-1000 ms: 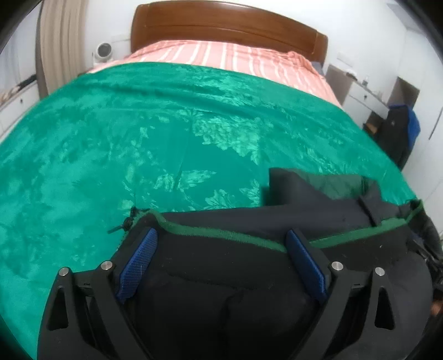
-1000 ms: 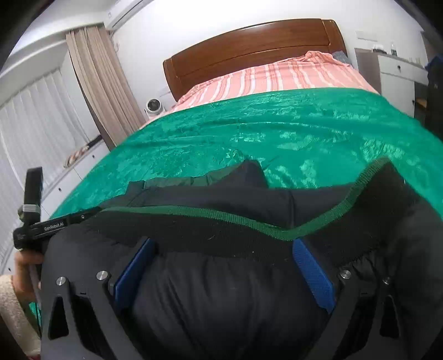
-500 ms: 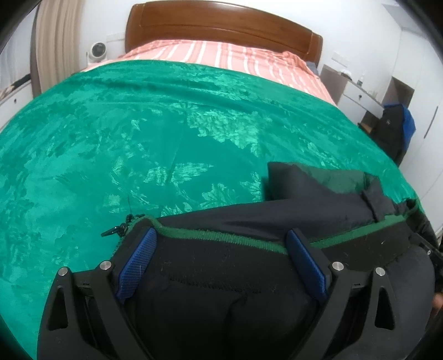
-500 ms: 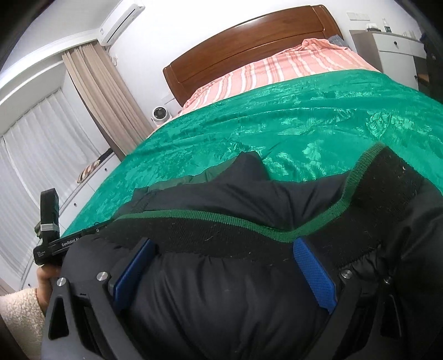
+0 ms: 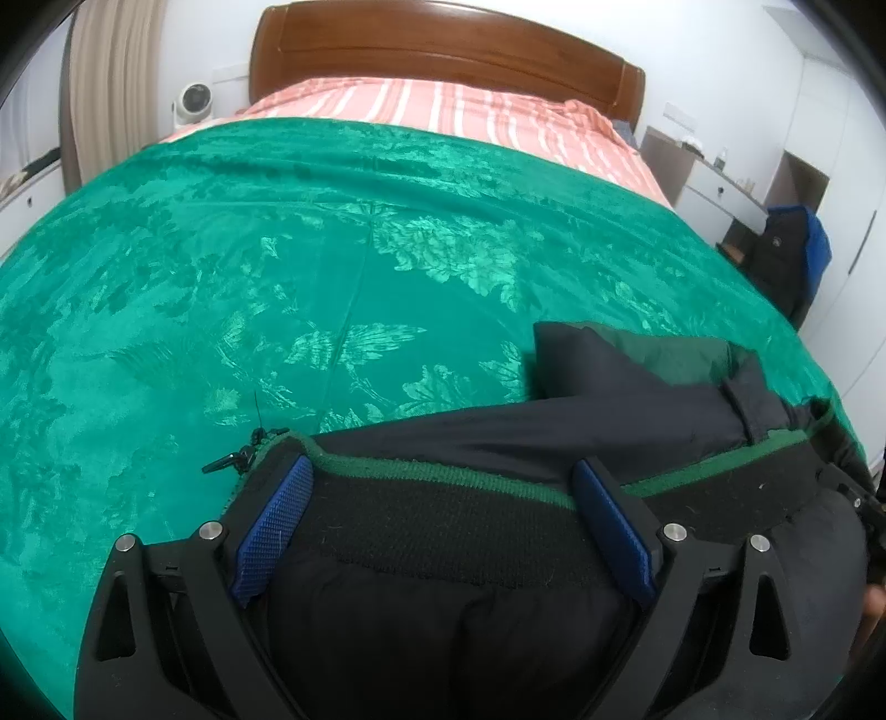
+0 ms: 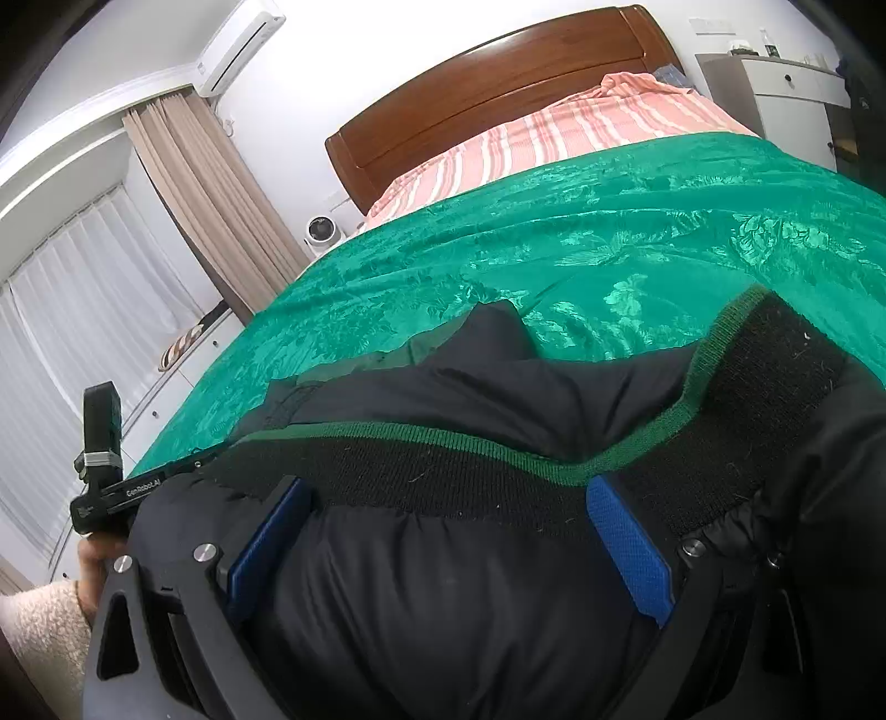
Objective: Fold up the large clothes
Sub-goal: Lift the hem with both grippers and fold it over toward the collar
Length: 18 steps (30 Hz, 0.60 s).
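Black jacket (image 5: pixel 443 554) hem is spanned left-to-right across lower frame | left gripper (image 5: pixel 443 520) wide, hem between fingers | right gripper (image 6: pixel 448 537) likewise | grip cannot be told | bedspread (image 5: pixel 277 277) lies beyond.

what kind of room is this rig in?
A home bedroom, almost certainly. A bed with a wooden headboard and a green bedspread fills both views, beige curtains hang at the window, and a wall air conditioner sits above them. The black jacket lies on the bed.
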Available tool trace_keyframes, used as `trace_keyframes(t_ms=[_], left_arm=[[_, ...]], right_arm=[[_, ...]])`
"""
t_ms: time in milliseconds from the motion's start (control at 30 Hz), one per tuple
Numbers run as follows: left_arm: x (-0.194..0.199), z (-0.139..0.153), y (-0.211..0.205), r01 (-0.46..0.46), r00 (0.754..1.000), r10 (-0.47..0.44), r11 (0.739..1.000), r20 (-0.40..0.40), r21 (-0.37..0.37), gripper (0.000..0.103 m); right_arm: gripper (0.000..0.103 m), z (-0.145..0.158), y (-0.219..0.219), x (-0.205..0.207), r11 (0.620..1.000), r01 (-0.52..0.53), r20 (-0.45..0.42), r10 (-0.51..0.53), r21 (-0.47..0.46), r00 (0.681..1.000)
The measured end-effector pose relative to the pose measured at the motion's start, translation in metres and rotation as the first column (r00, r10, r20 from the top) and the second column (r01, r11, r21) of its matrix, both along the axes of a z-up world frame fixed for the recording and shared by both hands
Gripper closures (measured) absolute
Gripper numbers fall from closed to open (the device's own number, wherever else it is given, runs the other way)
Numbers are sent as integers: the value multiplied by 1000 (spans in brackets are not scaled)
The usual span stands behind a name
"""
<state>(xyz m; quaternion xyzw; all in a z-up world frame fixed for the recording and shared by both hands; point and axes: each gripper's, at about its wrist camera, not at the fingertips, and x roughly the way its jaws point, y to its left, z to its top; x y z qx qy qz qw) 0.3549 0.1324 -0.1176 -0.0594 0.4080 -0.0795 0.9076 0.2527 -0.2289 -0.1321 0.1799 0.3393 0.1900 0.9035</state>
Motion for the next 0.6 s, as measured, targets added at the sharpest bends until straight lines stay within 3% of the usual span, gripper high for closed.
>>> trace_keyframes(t_ms=[100, 233, 300, 400, 467, 600], left_arm=[[-11, 28, -4, 19, 999, -17, 998, -31, 61, 13], [-49, 79, -17, 99, 994, -96, 993, 46, -71, 5], [-63, 89, -50, 190, 981, -186, 978, 51, -85, 4], [-62, 67, -94, 234, 972, -234, 972, -1, 6, 4], [-48, 25, -110, 195, 978, -190, 979, -87, 55, 3], [-50, 7, -117, 173, 985, -174, 979, -7, 112, 1]], right_arm=[[5, -1, 0, 1, 1000, 5, -4, -5, 0, 1000], [5, -2, -1, 3, 1000, 6, -7, -6, 9, 1000], [5, -3, -1, 4, 1000, 6, -8, -6, 11, 1000], [5, -3, 0, 4, 1000, 8, -8, -8, 10, 1000], [5, -3, -1, 4, 1000, 11, -7, -11, 11, 1000], [5, -5, -2, 6, 1000, 16, -15, -16, 16, 1000]])
